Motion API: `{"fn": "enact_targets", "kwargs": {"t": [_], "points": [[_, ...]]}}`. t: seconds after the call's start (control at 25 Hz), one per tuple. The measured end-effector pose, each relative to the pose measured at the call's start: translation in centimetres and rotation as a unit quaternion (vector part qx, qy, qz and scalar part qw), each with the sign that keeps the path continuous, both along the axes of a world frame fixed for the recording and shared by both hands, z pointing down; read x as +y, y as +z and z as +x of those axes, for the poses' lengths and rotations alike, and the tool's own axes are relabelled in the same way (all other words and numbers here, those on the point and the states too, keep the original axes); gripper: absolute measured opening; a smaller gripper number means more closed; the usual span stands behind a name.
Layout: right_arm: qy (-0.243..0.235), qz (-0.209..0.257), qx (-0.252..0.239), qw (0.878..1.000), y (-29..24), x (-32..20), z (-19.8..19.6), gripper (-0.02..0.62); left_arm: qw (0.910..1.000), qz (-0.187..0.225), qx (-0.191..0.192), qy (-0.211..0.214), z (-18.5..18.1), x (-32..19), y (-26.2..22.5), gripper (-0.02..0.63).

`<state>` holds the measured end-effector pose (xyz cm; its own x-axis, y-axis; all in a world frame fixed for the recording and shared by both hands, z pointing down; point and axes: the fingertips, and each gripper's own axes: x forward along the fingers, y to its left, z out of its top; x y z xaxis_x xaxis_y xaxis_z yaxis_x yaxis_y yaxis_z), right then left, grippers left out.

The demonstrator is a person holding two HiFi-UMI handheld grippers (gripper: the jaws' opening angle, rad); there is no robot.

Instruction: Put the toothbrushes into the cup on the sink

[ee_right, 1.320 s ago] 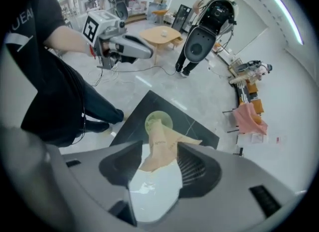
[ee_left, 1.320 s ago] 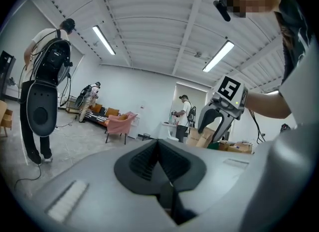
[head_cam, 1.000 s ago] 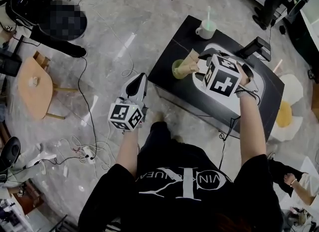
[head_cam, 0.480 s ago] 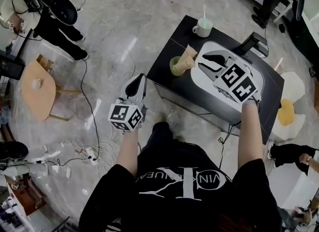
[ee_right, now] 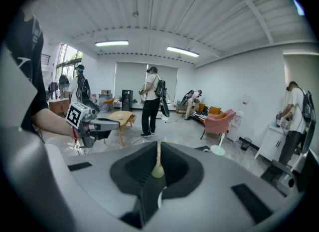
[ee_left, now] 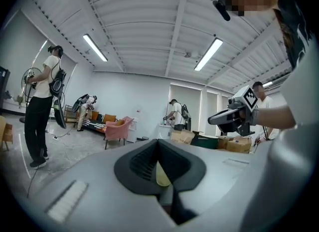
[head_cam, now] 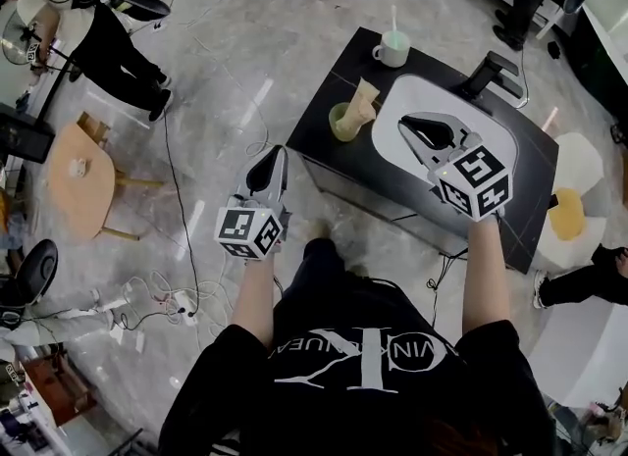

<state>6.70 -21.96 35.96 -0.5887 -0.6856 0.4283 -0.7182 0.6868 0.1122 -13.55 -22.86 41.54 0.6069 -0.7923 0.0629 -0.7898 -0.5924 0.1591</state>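
A mint cup (head_cam: 392, 50) with one toothbrush (head_cam: 394, 19) upright in it stands at the far corner of the black table (head_cam: 334, 145), beside the white sink (head_cam: 407, 101). An olive-green cup (head_cam: 342, 123) with a beige object (head_cam: 362, 101) leaning in it sits left of the sink. My right gripper (head_cam: 405, 123) hovers over the sink, its jaws closing to a thin slit with nothing gripped between them. My left gripper (head_cam: 279, 151) hangs over the floor left of the table, jaws together and empty. The mint cup (ee_right: 218, 149) also shows in the right gripper view.
A black faucet (head_cam: 493, 72) rises behind the sink. A round wooden side table (head_cam: 74, 175) and floor cables (head_cam: 167, 297) lie to the left. A yellow and white stool (head_cam: 564, 214) stands right of the table. Other people stand around the room.
My right gripper has drawn back from beside the olive-green cup to above the sink, and its jaws have gone from wide apart to nearly together. The left gripper has stayed put.
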Motion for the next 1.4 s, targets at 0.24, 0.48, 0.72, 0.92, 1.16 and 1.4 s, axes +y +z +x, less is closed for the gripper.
{"fn": "enact_targets", "kwargs": {"t": [0.24,0.48,0.72,0.92,1.16,1.4], "points": [[0.039,0.027,-0.064,0.997,-0.4,1.7,0.7,0.026,0.9999,0.011,-0.003,-0.012,-0.2,1.7,-0.7,0.012],[0.076,0.060,-0.113,0.989,-0.5,3.0,1.3,0.025,0.9994,0.022,-0.006,-0.027,-0.7,3.1,-1.2,0.012],[0.106,0.078,-0.135,0.982,0.4,4.7,1.9,0.023,0.9988,0.030,-0.009,-0.037,-0.9,4.7,-1.4,0.012],[0.117,0.096,-0.147,0.977,0.5,6.1,1.9,0.023,0.9985,0.034,-0.009,-0.043,-0.9,5.9,-1.6,0.012],[0.122,0.114,-0.165,0.972,0.4,7.3,1.8,0.023,0.9979,0.037,-0.008,-0.052,-1.2,7.0,-1.8,0.012],[0.122,0.116,-0.171,0.971,0.8,8.1,1.4,0.023,0.9974,0.040,-0.008,-0.059,-1.8,7.8,-1.9,0.012]]}}
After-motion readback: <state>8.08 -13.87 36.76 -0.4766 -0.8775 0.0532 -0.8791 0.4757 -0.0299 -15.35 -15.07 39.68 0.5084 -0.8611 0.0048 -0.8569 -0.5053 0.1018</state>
